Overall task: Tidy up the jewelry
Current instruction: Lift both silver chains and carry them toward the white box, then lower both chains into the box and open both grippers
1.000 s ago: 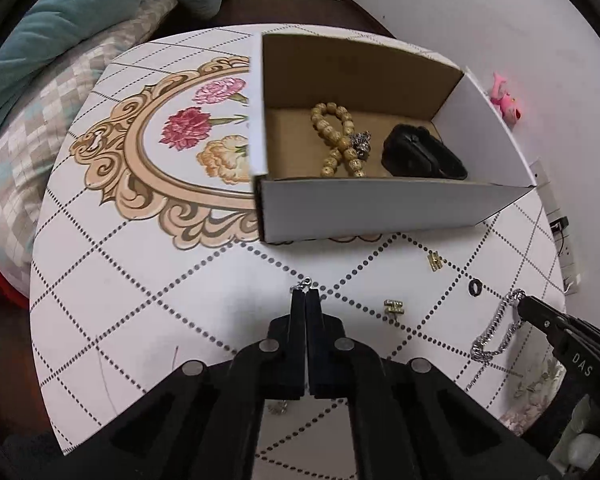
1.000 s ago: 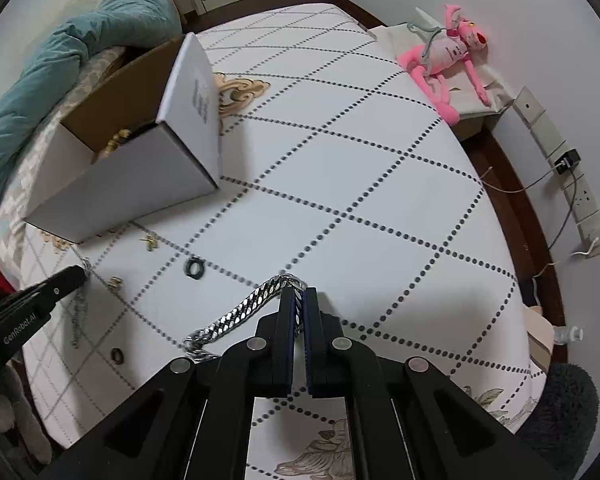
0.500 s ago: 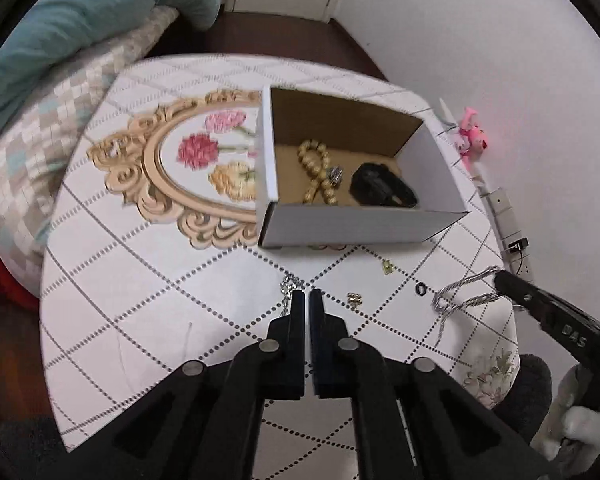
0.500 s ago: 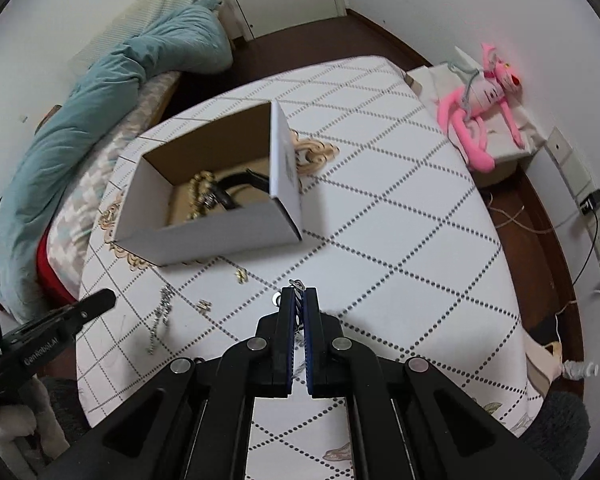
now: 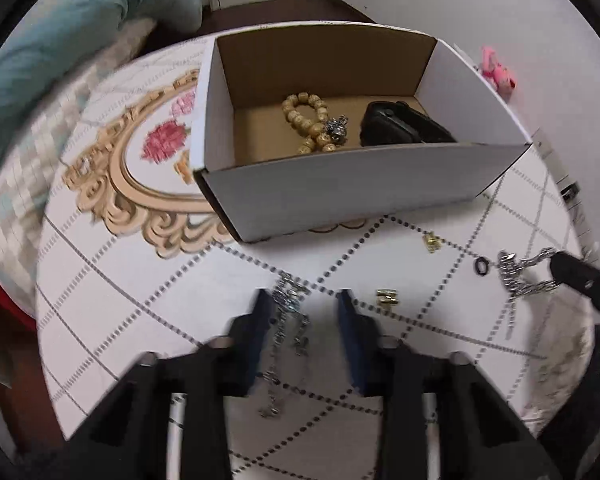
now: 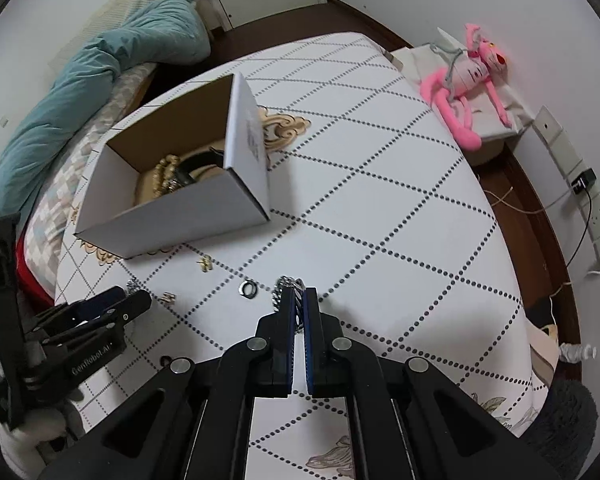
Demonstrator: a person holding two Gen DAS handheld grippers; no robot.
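Observation:
A white cardboard box (image 5: 340,184) stands open on the round table; inside lie a wooden bead bracelet (image 5: 312,120) and a black item (image 5: 400,128). My left gripper (image 5: 302,306) is open, its jaws apart either side of a thin silver chain (image 5: 288,320) lying on the cloth. My right gripper (image 6: 299,296) is shut on a thick silver link chain (image 6: 286,284), which also shows at the right in the left wrist view (image 5: 520,276). The box shows in the right wrist view (image 6: 180,184).
Two small gold pieces (image 5: 386,296) (image 5: 432,240) and a black ring (image 5: 482,266) lie on the cloth between the grippers. A teal duvet (image 6: 80,80) lies on the bed behind. A pink plush toy (image 6: 464,80) sits beyond the table's far right.
My left gripper has opened and come down and closer to the box; the thin silver chain now lies between its jaws. My right gripper has come lower, still holding the thick chain.

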